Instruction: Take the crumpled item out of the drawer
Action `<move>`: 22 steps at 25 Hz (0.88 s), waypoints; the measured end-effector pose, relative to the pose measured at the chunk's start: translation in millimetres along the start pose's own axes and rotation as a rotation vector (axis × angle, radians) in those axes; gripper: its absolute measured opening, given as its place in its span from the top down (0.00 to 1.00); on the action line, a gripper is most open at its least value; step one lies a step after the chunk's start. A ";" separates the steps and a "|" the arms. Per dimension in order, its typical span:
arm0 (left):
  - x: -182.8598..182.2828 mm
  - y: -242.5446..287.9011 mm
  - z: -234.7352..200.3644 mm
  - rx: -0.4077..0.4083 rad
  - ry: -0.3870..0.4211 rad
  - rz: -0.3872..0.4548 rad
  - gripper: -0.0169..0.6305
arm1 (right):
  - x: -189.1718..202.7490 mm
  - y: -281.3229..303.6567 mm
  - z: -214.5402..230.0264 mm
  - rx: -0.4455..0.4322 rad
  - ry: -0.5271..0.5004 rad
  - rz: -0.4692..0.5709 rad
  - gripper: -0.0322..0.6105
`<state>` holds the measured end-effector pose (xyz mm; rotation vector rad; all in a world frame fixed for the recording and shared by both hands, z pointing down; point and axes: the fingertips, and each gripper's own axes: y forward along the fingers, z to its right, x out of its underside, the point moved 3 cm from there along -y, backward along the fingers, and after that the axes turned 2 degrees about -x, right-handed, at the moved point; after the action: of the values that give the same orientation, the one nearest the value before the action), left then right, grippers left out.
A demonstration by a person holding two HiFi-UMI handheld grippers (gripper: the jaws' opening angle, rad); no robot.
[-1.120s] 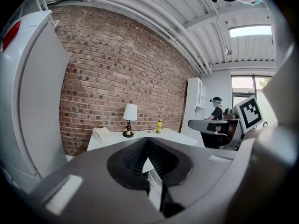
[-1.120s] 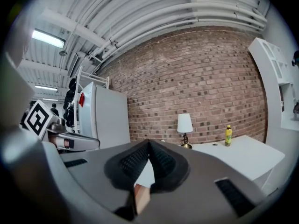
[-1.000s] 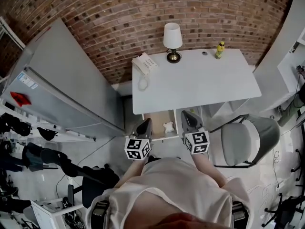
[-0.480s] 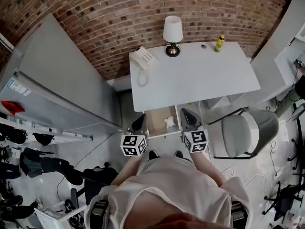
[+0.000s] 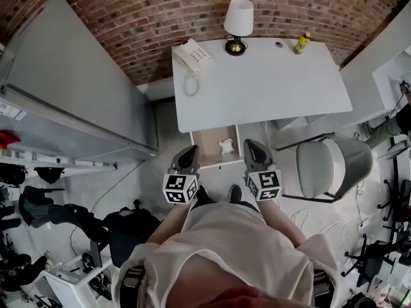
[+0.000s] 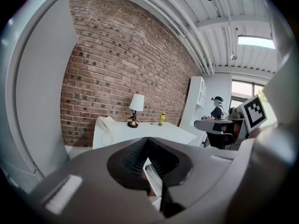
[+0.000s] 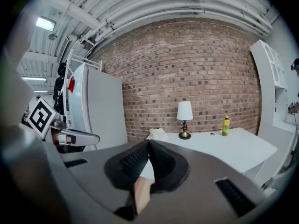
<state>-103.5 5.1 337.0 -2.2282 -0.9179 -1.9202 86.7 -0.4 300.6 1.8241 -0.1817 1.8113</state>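
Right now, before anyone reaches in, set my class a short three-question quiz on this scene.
1. True or false: the crumpled item lies inside the open drawer.
2. Which is not on the desk: A lamp, B telephone, C chair?
3. Fill in: the fingers of the left gripper and the right gripper are both ____.
Key: 1 true; 2 C; 3 shut.

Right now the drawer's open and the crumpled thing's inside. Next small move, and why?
Probably open the right gripper before lowering it. Its jaws are shut on nothing, and in the head view it sits nearest the crumpled white item, which lies in the open drawer toward its right side. The left gripper, also shut, is farther off.
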 end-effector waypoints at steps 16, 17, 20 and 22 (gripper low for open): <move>34.3 18.3 -16.1 -0.012 -0.014 -0.078 0.96 | 47.5 25.1 8.4 -0.021 0.039 -0.086 0.94; 38.6 20.1 -14.8 -0.009 -0.014 -0.087 0.96 | 52.8 25.4 9.3 -0.022 0.045 -0.094 0.94; 50.5 26.3 -12.8 -0.003 -0.018 -0.109 0.96 | 67.2 27.2 11.3 -0.026 0.060 -0.119 0.94; 57.2 30.9 -13.2 -0.001 -0.028 -0.119 0.96 | 73.7 30.3 11.6 -0.028 0.047 -0.131 0.94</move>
<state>-98.0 -3.2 402.5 -2.2553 -1.0763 -1.9413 88.6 -10.3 380.6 1.7305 -0.0679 1.7497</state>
